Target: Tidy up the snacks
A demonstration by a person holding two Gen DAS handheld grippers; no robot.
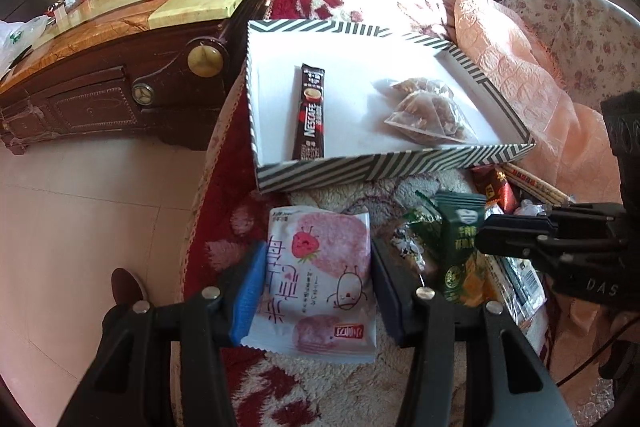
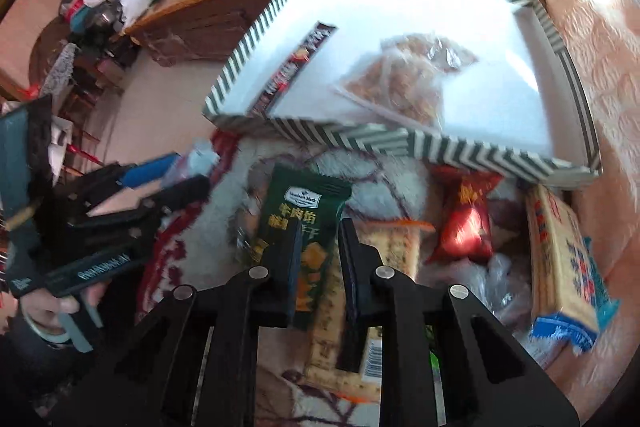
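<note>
Your left gripper is clamped on the pink packet, near the striped box. Your right gripper is pinched on the green packet in the snack pile just right of it.

Black left gripper, blue pad, silver screws; right gripper black.

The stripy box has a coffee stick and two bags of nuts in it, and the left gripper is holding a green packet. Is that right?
Nearly. The left hand-held gripper holds a white and pink strawberry packet, not a green one, as the left wrist view shows. The coffee stick and nut bags do lie in the stripy box.
</note>
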